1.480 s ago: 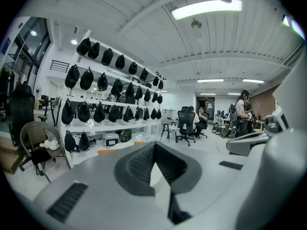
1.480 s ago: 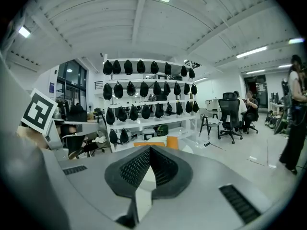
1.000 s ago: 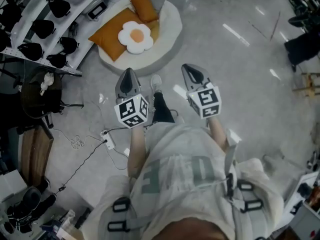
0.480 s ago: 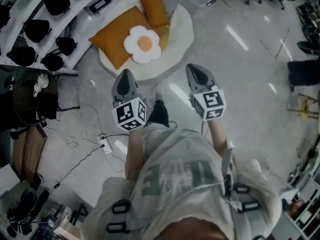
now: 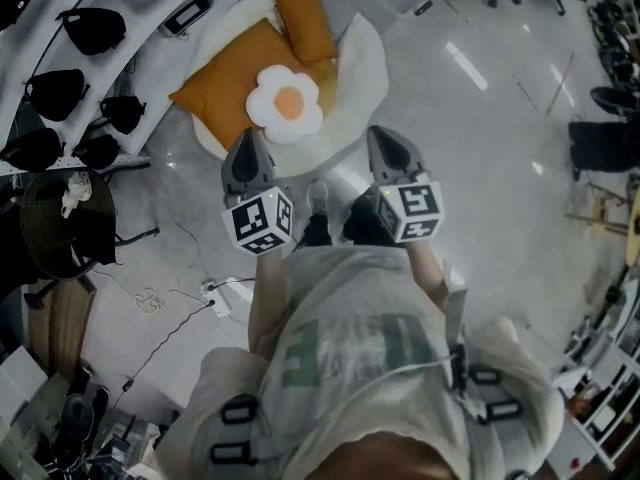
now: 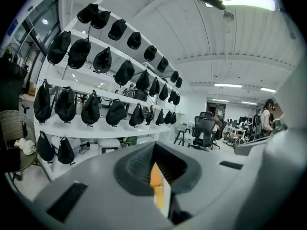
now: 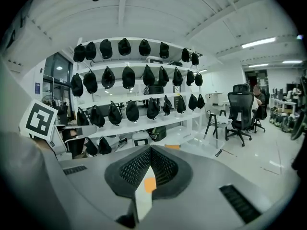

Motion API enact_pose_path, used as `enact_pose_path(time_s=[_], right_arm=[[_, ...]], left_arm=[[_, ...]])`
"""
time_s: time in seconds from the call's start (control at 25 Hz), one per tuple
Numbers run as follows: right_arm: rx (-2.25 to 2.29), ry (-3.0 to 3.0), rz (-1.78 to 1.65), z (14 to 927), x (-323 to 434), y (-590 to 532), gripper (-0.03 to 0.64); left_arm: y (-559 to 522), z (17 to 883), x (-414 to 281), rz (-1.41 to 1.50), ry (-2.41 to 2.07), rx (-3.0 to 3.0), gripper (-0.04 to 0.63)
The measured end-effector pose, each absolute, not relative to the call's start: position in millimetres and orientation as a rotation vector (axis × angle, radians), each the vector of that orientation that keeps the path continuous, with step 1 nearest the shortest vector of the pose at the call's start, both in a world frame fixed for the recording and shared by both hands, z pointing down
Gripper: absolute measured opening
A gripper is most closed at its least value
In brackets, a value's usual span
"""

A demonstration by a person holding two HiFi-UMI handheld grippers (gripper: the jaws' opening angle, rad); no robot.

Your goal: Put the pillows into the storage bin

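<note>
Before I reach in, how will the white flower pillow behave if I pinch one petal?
The flower pillow looks plump and soft, so it will probably sag and feel light. It lies uppermost, overlapping the large orange pillow, so it should lift free.

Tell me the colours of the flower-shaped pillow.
White petals, orange centre; the flower-shaped pillow shows best in the head view.

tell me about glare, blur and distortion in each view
Head view: light glares in streaks on the glossy floor. Left gripper view: fisheye, black corners, ceiling lamp blown out, near jaws soft. Right gripper view: same fisheye bows the shelves, sharper jaws.
</note>
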State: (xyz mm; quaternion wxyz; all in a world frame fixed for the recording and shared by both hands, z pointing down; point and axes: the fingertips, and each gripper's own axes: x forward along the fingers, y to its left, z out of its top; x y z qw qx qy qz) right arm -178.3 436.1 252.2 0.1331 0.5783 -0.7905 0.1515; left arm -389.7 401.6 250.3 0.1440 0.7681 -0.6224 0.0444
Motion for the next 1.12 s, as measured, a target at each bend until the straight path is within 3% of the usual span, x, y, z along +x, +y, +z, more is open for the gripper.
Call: enact_pose_path(time_s=[0.8,0.88,0.96,1.04,1.12], right_arm=[[1.484,-2.445,0.602,270,-159,335,0.009],[1.417,-2.465,0.673,286,-167,320,0.015],[1.345,-2.470,0.760,311,-169,304,0.153],[1.263,-2.451,0.825,347,-173,294,0.230],[1.193,-2.423,0.865,394,-183,285,0.255]], left_arm=[[342,271,-376,0.122,-1.862,2.041,0.010],[328,292,-375,0.110,-1.781,2.030,0.077],[316,320,-370,0.126,-1.720,2.020,0.130],[313,359,-366,0.172,-1.675,1.998,0.200],[313,411,-371,0.216,-1.630,1.957,0.240]])
